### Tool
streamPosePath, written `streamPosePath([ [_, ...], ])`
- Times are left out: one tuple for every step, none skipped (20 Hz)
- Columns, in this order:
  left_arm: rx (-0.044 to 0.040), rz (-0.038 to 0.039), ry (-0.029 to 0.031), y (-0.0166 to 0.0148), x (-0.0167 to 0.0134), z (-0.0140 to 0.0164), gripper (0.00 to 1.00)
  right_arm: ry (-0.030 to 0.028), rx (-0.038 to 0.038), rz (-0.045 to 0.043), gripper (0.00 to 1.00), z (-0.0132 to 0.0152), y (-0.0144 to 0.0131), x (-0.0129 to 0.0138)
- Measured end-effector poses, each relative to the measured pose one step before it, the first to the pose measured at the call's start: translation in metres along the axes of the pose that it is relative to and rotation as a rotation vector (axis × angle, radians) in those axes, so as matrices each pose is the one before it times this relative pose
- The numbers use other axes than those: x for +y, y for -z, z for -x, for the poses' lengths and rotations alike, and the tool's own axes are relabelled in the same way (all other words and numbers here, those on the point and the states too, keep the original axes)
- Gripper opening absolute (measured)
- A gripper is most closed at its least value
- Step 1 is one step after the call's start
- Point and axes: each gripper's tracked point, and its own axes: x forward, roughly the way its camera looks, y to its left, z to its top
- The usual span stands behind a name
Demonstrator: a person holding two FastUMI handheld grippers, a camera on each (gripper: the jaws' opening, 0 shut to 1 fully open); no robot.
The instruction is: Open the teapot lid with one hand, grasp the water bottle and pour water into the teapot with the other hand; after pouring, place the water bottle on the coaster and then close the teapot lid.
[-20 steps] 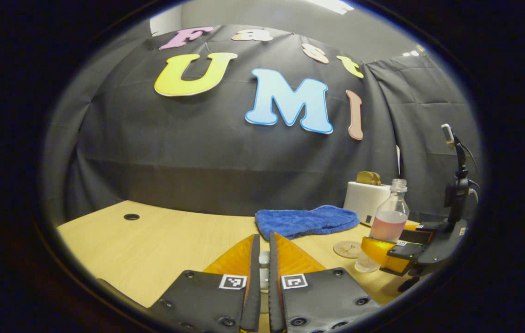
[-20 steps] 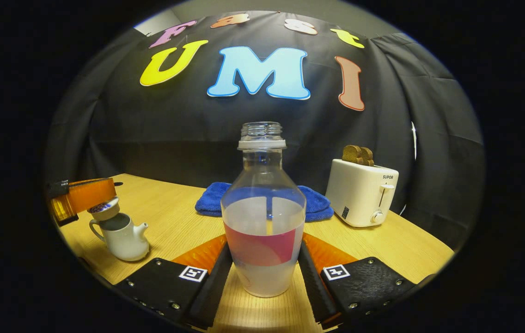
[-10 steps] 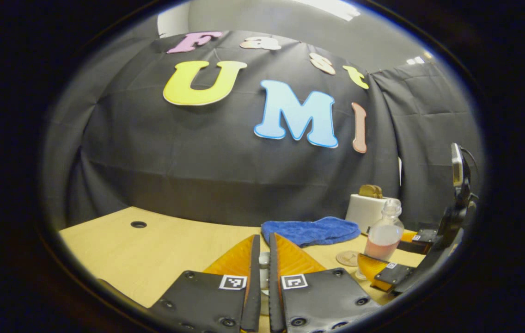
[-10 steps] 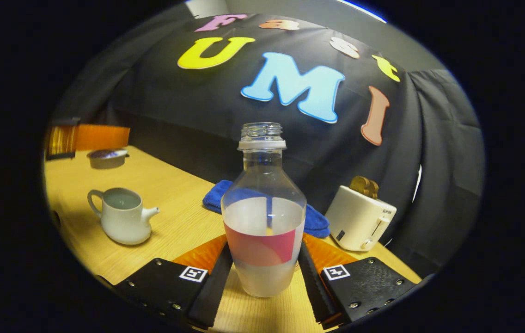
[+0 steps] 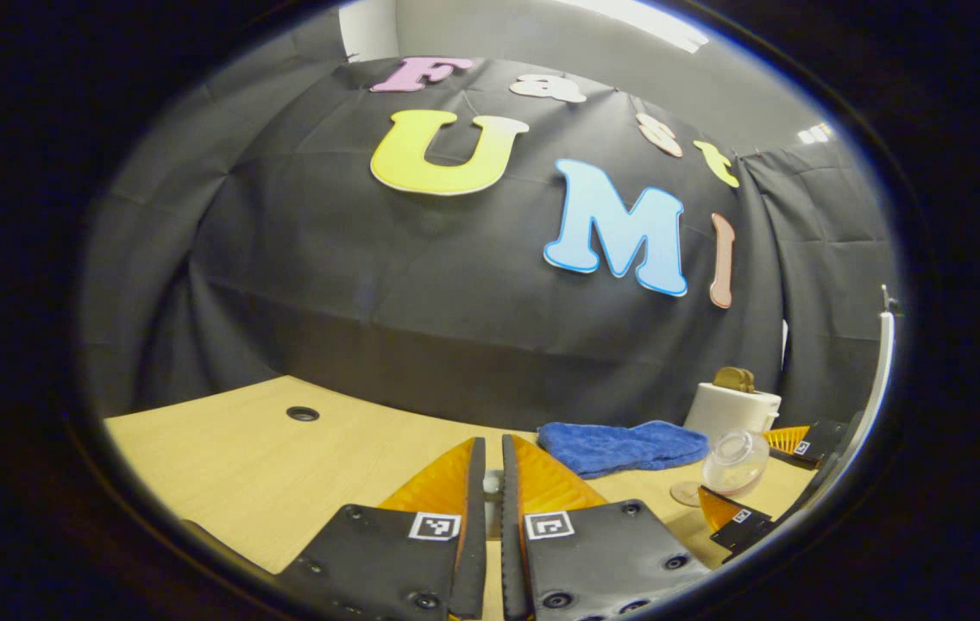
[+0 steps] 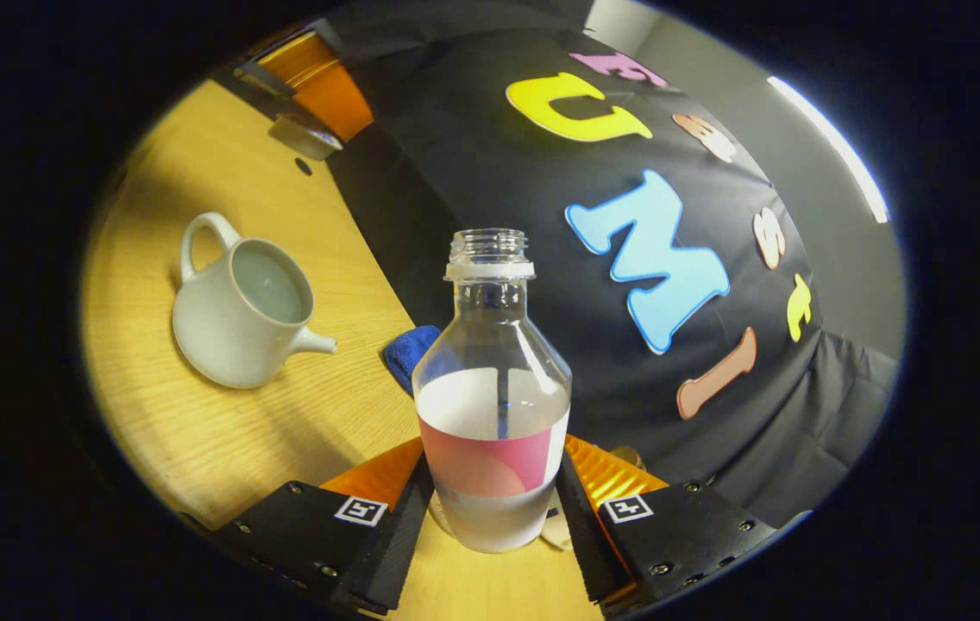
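Between the right gripper's (image 6: 494, 492) jaws sits the water bottle (image 6: 493, 405), clamped.

one teapot (image 6: 235, 323), one bottle (image 6: 492, 405), one toaster (image 5: 731, 410), one towel (image 5: 619, 446)

Even, fairly bright light comes from ceiling strips (image 6: 826, 138). The table (image 6: 223, 431) carries soft shadows. Edges bend strongly.

The right claw (image 6: 494, 500) is tilted, both fingers pressed on the water bottle (image 6: 492, 405) between them. The left claw (image 5: 493, 470), at 11 o'clock from it, is pinched on the lid (image 5: 492, 485).
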Motion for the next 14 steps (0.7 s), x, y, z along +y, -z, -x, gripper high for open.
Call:
streamPosePath([
  [-0.00155,-0.00347,-0.00641,-0.00168,0.00486,0.00019,0.14,0.00691,-0.00563,0.04982,0.76,-0.00288,-0.00231,-0.00329],
  [-0.00014,0.00048,-0.00268,-0.00036,0.00276,-0.00037,0.14,0.00351,-0.00505,0.04937,0.76,-0.00029,0.00008,-0.00182],
  [0.00175,0.00613,-0.0014,-0.00119,0.00315,0.00027,0.14,0.00684,-0.00414,0.04983,0.76,-0.00039,-0.00119,-0.00104],
  [0.00114,0.00769,-0.00137,0.00046,0.00154,-0.00015,0.15,0.00489,-0.00333,0.05112,0.76,-0.00186,-0.00092,-0.00008],
  [0.00169,0.00397,-0.00274,-0.00027,0.00252,0.00082,0.15,0.00271,-0.00738,0.05,0.76,0.00049,-0.00003,0.00001],
  [0.00018,-0.00013,-0.00609,0.00052,0.00335,-0.00109,0.15,-0.00048,-0.00792,0.04675,0.76,0.00008,-0.00005,-0.00119],
  [-0.00133,0.0015,-0.00596,-0.00067,0.00328,-0.00079,0.14,-0.00203,-0.0079,0.04261,0.76,0.0009,-0.00151,-0.00031],
  [-0.0019,0.00701,-0.00364,-0.00066,0.0023,-0.00029,0.14,-0.00153,-0.01002,0.03647,0.76,0.00069,-0.00188,-0.00046],
  [-0.00094,0.01139,-0.00255,-0.00179,0.00275,0.00108,0.14,-0.00084,-0.01057,0.02961,0.76,0.00069,-0.00288,0.00031],
  [-0.00135,0.01287,-0.00416,-0.00039,0.00342,0.00043,0.15,-0.00411,-0.01111,0.02381,0.76,0.00155,-0.00264,0.00117],
  [0.00042,0.01297,-0.00444,-0.00012,0.0038,-0.00082,0.15,-0.00213,-0.00892,0.02026,0.76,0.00409,-0.00307,0.0015],
  [0.00191,0.01353,-0.00441,0.00112,0.00343,0.00024,0.15,-0.00163,-0.008,0.02443,0.76,0.00387,-0.00377,0.00052],
  [0.00031,0.01156,-0.00432,-0.00023,0.00323,0.0002,0.15,-0.00066,-0.00905,0.02741,0.76,0.00693,-0.00288,0.00062],
  [0.00085,0.00701,-0.00508,0.00026,0.0032,0.00011,0.15,-0.0023,-0.00768,0.02694,0.76,0.00567,-0.00183,0.00256],
])
